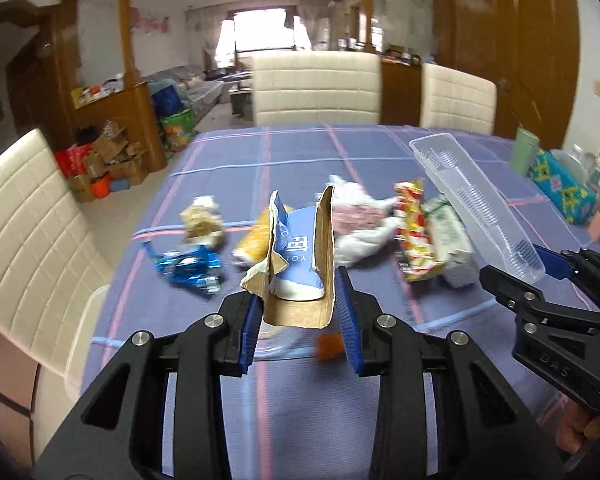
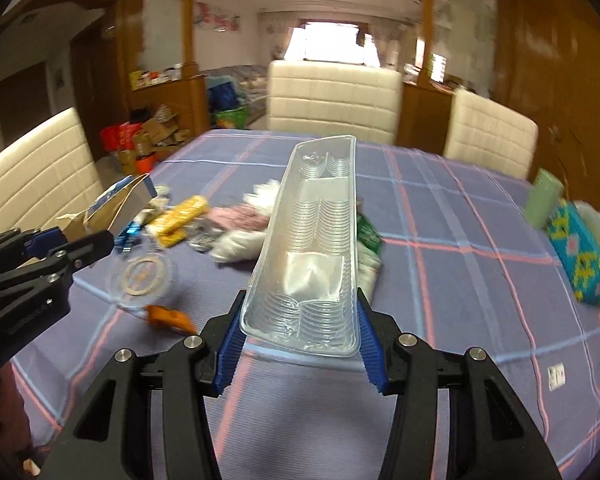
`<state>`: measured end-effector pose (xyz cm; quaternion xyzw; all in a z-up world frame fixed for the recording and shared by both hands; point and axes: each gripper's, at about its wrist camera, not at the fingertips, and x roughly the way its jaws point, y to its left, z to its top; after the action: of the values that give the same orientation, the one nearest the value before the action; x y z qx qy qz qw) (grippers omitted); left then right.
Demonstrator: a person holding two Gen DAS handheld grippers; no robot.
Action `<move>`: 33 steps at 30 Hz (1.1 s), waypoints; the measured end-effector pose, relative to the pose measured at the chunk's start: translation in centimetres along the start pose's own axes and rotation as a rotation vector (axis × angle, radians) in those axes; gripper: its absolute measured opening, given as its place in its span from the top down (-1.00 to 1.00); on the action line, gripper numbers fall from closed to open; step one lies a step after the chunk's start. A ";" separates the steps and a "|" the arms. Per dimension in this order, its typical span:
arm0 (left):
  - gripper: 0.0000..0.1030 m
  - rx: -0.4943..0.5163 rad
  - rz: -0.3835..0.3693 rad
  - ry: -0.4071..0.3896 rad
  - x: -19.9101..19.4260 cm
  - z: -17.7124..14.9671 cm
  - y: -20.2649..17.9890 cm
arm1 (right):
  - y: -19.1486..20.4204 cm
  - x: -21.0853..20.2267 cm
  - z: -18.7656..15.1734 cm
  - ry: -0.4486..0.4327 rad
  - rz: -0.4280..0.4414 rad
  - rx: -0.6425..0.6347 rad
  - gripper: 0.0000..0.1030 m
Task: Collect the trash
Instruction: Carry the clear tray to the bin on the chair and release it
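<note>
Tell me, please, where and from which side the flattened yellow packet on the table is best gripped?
Probably across its narrow width, coming from above. The yellow packet lies flat on the table, long and slim, so its short sides fit between gripper fingers. Other wrappers crowd both its sides, so a side approach looks blocked.

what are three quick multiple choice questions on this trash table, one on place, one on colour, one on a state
1. Where does the green cup stand?
A. at the table's far right, by the turquoise patterned box
B. on a chair
C. in the clear plastic tray

2. What colour is the tablecloth?
A. plain white
B. purple with pink and blue lines
C. green

3. What is the left gripper doing?
A. open over nothing
B. shut on the torn cardboard box
C. shut on the green cup

Answers: 1 A, it sits beside the box at the right edge. 2 B, a purple plaid shows. 3 B, its jaws clamp the box's sides.
</note>
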<state>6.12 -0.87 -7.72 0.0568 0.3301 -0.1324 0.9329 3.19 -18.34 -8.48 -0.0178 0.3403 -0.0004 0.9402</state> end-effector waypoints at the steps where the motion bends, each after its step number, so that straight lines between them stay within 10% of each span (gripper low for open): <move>1: 0.29 -0.017 0.021 -0.004 -0.3 -0.1 1.3 | 1.0 0.1 0.5 0.001 0.019 -0.024 0.05; 24: 0.22 -0.274 0.376 0.034 0.4 -4.1 25.5 | 28.1 8.6 7.0 0.051 0.318 -0.440 0.05; 27: -0.44 -0.276 0.388 0.041 1.4 -4.2 26.7 | 29.4 9.7 7.6 0.050 0.305 -0.450 0.05; 33: -0.81 -0.281 0.412 0.035 2.9 -4.6 28.3 | 30.3 11.4 7.9 0.065 0.287 -0.450 0.04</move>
<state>13.55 26.52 -12.56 -0.0050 0.3431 0.1087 0.9330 16.66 12.01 -10.67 -0.1778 0.3609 0.2080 0.8916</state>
